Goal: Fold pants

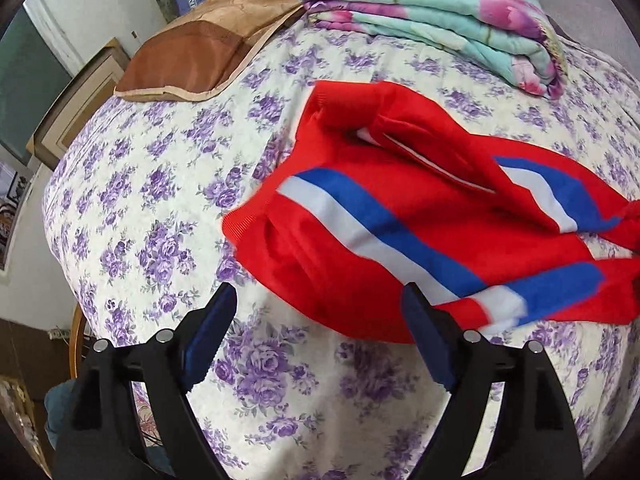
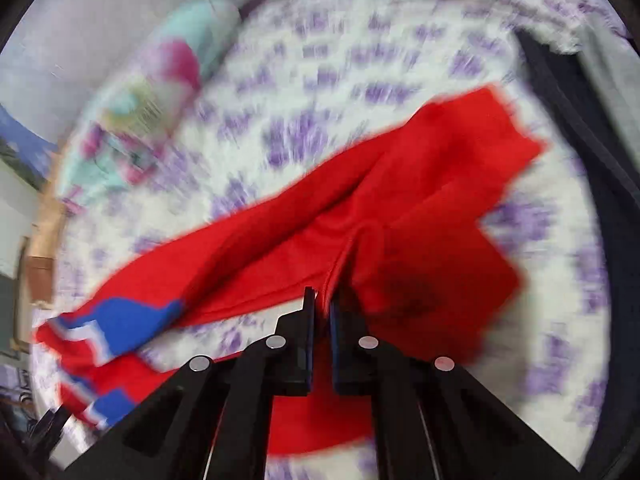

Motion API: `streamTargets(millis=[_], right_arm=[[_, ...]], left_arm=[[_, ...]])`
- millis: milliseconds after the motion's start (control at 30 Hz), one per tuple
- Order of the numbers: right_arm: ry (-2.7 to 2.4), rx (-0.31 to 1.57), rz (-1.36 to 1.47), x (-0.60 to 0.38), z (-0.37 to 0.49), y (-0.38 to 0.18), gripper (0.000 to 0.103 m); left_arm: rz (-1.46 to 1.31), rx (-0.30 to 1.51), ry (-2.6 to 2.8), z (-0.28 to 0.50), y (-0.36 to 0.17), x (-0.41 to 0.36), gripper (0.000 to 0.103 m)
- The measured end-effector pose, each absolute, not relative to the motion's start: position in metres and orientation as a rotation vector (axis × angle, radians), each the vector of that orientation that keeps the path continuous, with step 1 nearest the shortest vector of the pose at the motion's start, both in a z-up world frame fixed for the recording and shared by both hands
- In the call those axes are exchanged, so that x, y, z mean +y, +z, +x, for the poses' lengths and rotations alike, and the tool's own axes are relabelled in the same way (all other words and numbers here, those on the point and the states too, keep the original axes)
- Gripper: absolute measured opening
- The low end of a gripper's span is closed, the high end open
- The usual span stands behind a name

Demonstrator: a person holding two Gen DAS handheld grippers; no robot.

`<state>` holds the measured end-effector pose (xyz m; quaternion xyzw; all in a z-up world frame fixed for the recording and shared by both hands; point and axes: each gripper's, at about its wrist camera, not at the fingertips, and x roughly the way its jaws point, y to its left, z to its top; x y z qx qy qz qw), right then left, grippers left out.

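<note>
Red pants (image 1: 360, 240) with blue and white stripes lie rumpled on the bed with the purple-flowered cover (image 1: 160, 200). My left gripper (image 1: 320, 300) is open and empty, just before the near edge of the pants; its right finger (image 1: 428, 344) touches the cloth edge. In the blurred right wrist view, my right gripper (image 2: 323, 300) is shut on a ridge of the red pants (image 2: 440, 184) and lifts it. The striped part (image 2: 116, 320) trails to the lower left.
A folded teal and pink floral quilt (image 1: 440, 20) lies at the far side of the bed, and shows blurred in the right wrist view (image 2: 160, 92). A brown pillow (image 1: 208, 48) lies at the head. A dark bed edge (image 2: 592, 160) runs at right.
</note>
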<state>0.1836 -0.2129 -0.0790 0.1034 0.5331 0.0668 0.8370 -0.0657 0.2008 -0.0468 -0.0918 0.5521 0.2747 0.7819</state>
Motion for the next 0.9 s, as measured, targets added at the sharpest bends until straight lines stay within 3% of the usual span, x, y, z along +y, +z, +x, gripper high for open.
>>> streamTargets(millis=[100, 233, 300, 333, 367, 633, 733, 800, 900], right_arm=[[0.187, 1.041, 0.208, -0.237, 0.134, -0.041, 0.007], [0.190, 1.042, 0.150, -0.262, 0.054, -0.035, 0.008], [0.142, 1.127, 0.115, -0.273, 0.025, -0.060, 0.029], [0.099, 1.168, 0.104, -0.280, 0.018, -0.071, 0.058], [0.003, 1.237, 0.082, -0.288, 0.014, -0.089, 0.062], [-0.057, 1.071, 0.068, -0.290, 0.050, -0.067, 0.067], [0.041, 1.199, 0.043, -0.270, 0.074, -0.094, 0.067], [-0.002, 1.366, -0.046, -0.259, 0.082, -0.131, 0.074], [-0.022, 1.333, -0.049, -0.250, 0.098, -0.116, 0.076]], left_arm=[[-0.195, 1.193, 0.589, -0.061, -0.050, 0.205, 0.081], [-0.176, 1.222, 0.571, -0.054, -0.060, 0.203, 0.081], [-0.165, 1.241, 0.565, -0.052, -0.066, 0.201, 0.081], [-0.161, 1.250, 0.562, -0.051, -0.070, 0.200, 0.081], [-0.156, 1.262, 0.559, -0.050, -0.074, 0.200, 0.081], [-0.117, 1.236, 0.565, -0.043, -0.066, 0.204, 0.081], [-0.126, 1.230, 0.563, -0.038, -0.061, 0.208, 0.081], [-0.121, 1.234, 0.563, -0.035, -0.061, 0.209, 0.081], [-0.135, 1.236, 0.558, -0.029, -0.057, 0.212, 0.081]])
